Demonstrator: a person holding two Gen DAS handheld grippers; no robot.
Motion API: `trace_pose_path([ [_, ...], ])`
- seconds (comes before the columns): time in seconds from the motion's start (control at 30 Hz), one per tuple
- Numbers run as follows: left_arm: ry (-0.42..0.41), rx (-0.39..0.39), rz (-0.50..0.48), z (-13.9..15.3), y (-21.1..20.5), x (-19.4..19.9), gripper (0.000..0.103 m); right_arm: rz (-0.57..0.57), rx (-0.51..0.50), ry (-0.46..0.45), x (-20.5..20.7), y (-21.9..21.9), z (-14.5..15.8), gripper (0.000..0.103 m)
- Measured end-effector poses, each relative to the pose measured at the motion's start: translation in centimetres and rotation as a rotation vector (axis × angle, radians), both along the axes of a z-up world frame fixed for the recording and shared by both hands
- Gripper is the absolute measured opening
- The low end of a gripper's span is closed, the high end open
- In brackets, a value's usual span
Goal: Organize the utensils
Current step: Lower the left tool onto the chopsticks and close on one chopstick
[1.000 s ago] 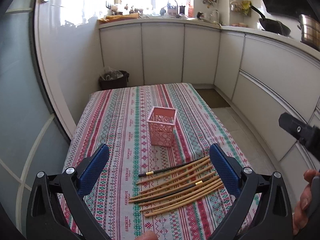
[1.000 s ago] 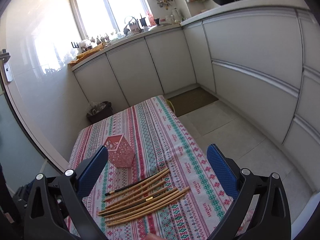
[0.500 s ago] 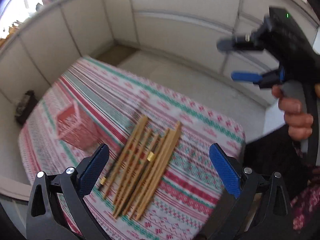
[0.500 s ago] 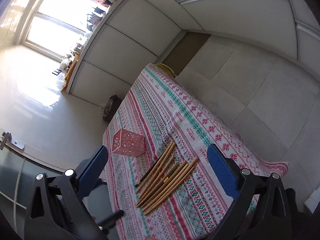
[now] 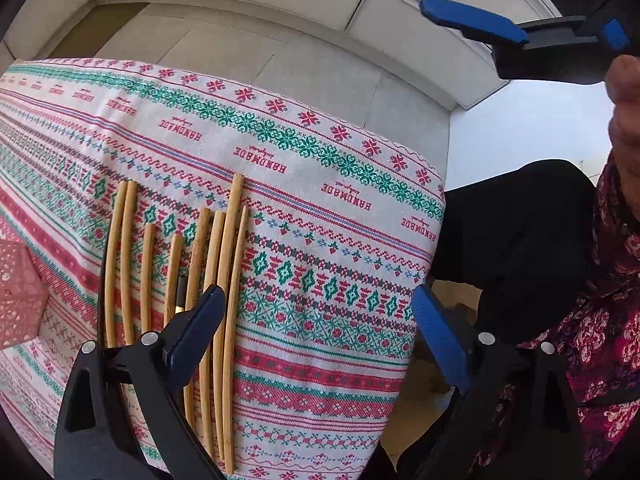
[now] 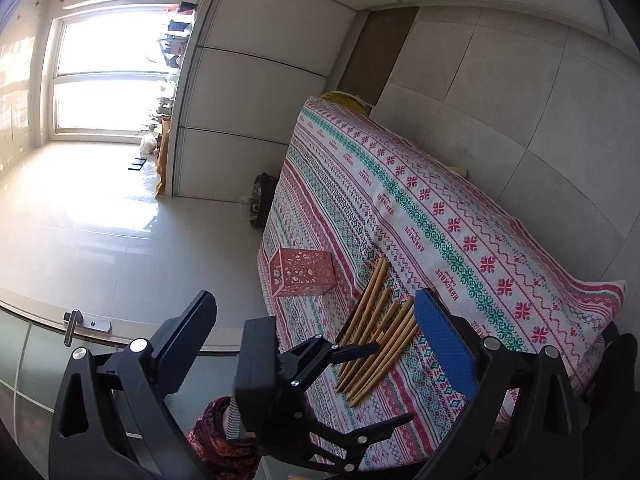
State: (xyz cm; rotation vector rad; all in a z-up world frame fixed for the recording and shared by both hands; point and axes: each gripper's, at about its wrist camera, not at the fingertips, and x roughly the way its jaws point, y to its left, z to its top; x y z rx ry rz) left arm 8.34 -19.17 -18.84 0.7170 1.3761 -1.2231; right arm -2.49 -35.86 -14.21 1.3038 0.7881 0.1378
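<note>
Several bamboo chopsticks [image 5: 224, 280], with a dark gold-banded one among them, lie side by side on the patterned tablecloth [image 5: 340, 240]. My left gripper [image 5: 316, 332] points steeply down over them. Its jaws are wide and closing, the left pad sits above the bundle, and nothing is pressed. A pink perforated basket [image 5: 20, 292] stands just left of the chopsticks. In the right wrist view, my right gripper [image 6: 316, 336] is open and empty, behind the left gripper [image 6: 392, 382], chopsticks [image 6: 380, 320] and basket [image 6: 304, 272]. One of the right gripper's blue fingers [image 5: 472, 20] shows at upper right.
The table's near corner [image 5: 432, 184] drops off beside a person in dark trousers with a floral sleeve [image 5: 608, 320]. White cabinets [image 6: 260, 92], tiled floor [image 6: 500, 80] and a dark bin [image 6: 262, 196] surround the table. The cloth [image 6: 440, 208] stretches bare beyond the chopsticks.
The left gripper has tipped down, rolled and dropped close over the chopsticks, which now fill its lower left. The right gripper has rolled and now looks at the table from behind the left one.
</note>
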Motion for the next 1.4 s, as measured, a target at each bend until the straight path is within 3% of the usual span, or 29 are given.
trace_pose_path([
  [0.13,0.019,0.062,-0.013,-2.1,-1.7,-0.1,0.090,0.008,0.025,0.008,0.2,-0.2,-0.4,0.096],
  [0.3,0.043,0.081,-0.013,-3.6,-2.5,0.2,0.090,0.023,0.043,0.014,0.5,-0.1,-0.7,0.096],
  [0.4,0.105,0.078,-0.020,-3.9,-2.5,0.7,0.090,0.023,0.046,0.018,0.5,-0.4,-0.9,0.096],
  [0.53,0.087,0.121,-0.014,-4.8,-2.5,0.7,0.091,0.005,0.042,0.030,0.2,-1.0,-1.1,0.096],
  [0.57,0.099,0.112,-0.016,-5.2,-2.7,0.4,0.096,0.000,0.040,0.033,0.1,-1.1,-1.1,0.096],
  [0.73,0.052,0.159,-0.035,-5.8,-3.0,-0.5,0.091,-0.043,0.040,0.053,-0.4,-2.1,-1.4,0.096],
  [0.83,0.011,0.168,-0.019,-6.2,-3.3,-1.2,0.080,-0.059,0.035,0.063,-0.7,-2.6,-1.6,0.096],
  [0.87,-0.004,0.171,-0.001,-6.1,-3.3,-1.1,0.070,-0.064,0.034,0.068,-0.8,-2.7,-1.6,0.096],
  [0.9,-0.025,0.178,0.019,-5.8,-3.0,-0.6,0.053,-0.068,0.034,0.073,-0.8,-2.8,-1.7,0.096],
  [0.93,-0.053,0.190,0.048,-5.8,-2.7,-0.3,0.043,-0.071,0.035,0.079,-0.8,-2.8,-1.7,0.096],
  [0.97,-0.084,0.204,0.081,-6.0,-2.4,0.2,0.016,-0.072,0.036,0.083,-0.9,-2.8,-1.9,0.096],
  [1.0,-0.099,0.207,0.112,-6.1,-2.0,0.9,0.008,-0.070,0.036,0.087,-0.8,-2.8,-2.0,0.096],
  [1.07,-0.097,0.190,0.120,-6.2,-1.8,0.7,0.008,-0.061,0.034,0.089,-0.7,-2.6,-2.1,0.096],
  [1.1,-0.113,0.188,0.091,-6.2,-1.9,0.1,0.014,-0.057,0.031,0.091,-0.6,-2.5,-2.0,0.096],
  [1.13,-0.100,0.181,0.071,-6.1,-1.8,-0.3,0.024,-0.055,0.024,0.094,-0.6,-2.4,-2.0,0.096],
  [1.2,-0.060,0.177,0.037,-6.6,-2.6,-1.8,0.062,-0.051,0.015,0.102,-0.4,-2.1,-2.1,0.096],
  [1.23,-0.071,0.191,0.004,-6.9,-3.1,-2.7,0.067,-0.048,0.015,0.106,-0.4,-2.1,-2.1,0.096],
  [1.27,-0.109,0.211,-0.027,-7.2,-3.7,-3.7,0.072,-0.047,0.017,0.109,-0.3,-2.0,-2.2,0.096],
  [1.33,-0.158,0.247,-0.027,-7.7,-4.4,-4.4,0.072,-0.056,0.016,0.116,-0.4,-2.0,-2.3,0.096],
  [1.4,-0.171,0.248,-0.009,-7.9,-4.4,-4.5,0.065,-0.066,0.019,0.116,-0.5,-2.2,-2.4,0.096],
])
